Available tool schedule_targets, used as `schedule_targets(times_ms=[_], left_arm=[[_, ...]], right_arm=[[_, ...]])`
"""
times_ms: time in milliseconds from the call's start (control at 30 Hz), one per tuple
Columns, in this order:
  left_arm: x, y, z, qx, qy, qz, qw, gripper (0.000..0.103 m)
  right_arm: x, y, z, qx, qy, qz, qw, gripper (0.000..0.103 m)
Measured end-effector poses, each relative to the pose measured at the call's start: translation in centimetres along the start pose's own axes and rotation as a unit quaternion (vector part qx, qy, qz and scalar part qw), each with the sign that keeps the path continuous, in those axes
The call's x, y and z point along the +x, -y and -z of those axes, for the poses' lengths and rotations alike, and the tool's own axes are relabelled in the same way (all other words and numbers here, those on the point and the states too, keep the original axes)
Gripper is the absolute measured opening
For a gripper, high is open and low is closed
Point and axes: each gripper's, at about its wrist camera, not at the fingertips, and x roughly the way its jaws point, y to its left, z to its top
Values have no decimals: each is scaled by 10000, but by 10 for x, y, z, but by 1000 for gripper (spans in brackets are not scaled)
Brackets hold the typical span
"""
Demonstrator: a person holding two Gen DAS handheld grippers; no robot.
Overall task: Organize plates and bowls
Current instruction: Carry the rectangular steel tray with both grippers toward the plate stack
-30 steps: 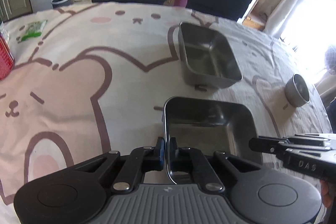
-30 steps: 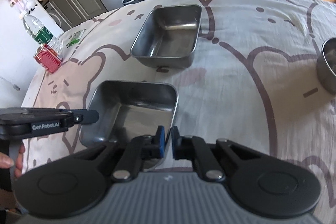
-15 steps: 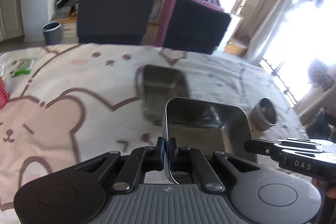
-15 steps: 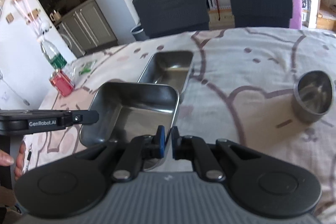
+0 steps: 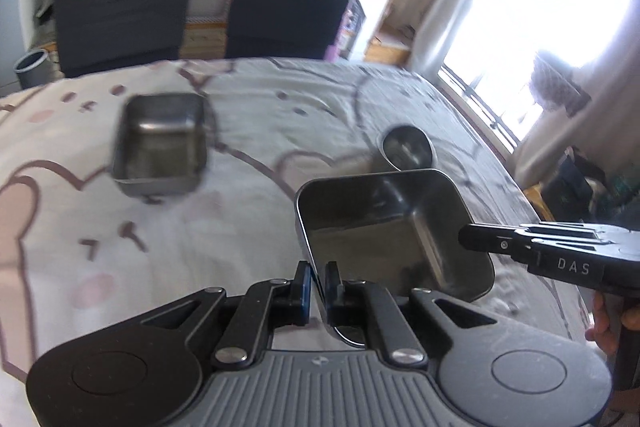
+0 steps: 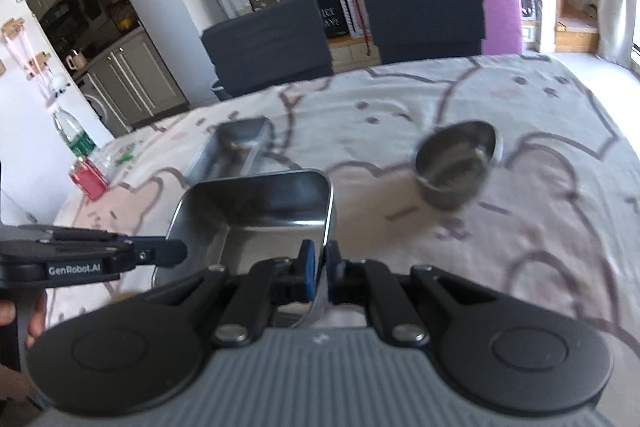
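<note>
A square steel tray (image 5: 384,227) hangs above the bear-print tablecloth (image 5: 256,99), carried by both grippers. My left gripper (image 5: 318,287) pinches its near-left rim; its jaws are opening very slightly, with the rim still between the pads. My right gripper (image 6: 320,271) is shut on the tray's (image 6: 260,211) near-right rim. Each gripper shows in the other's view, the right gripper (image 5: 468,239) at the tray's right side and the left gripper (image 6: 176,253) at its left side. A second steel tray (image 5: 160,147) (image 6: 236,147) rests on the cloth further back. A round steel bowl (image 5: 408,147) (image 6: 456,167) stands to the right.
A red can (image 6: 90,179) and a plastic bottle (image 6: 74,135) stand at the table's far left edge. Two dark chairs (image 6: 268,43) (image 6: 424,11) face the far side. A grey bin (image 5: 30,67) sits on the floor beyond. A hand (image 5: 608,323) grips the right handle.
The held tray has risen off the cloth and travelled right, towards the round bowl. The second tray has slid left in both views. Both grippers keep their hold on the rims.
</note>
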Motion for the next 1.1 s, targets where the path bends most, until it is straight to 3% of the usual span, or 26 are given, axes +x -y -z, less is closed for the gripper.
schedule_targets(times_ms=[233, 500, 867, 1100], left_arm=[[29, 46, 21, 594, -607, 243, 9961, 12], [53, 72, 44, 1042, -1125, 427, 9873, 16], [65, 82, 53, 1252, -1357, 427, 9819, 17], [67, 80, 53, 1209, -1358, 430, 9824, 16]], right_arm=[[-17, 40, 27, 128, -266, 326, 9990, 7], [-19, 67, 52, 119, -673, 554, 9961, 7], [-6, 73, 70, 27, -1160, 762, 9903, 7], [-3, 73, 69, -11, -1192, 756, 9900, 7]])
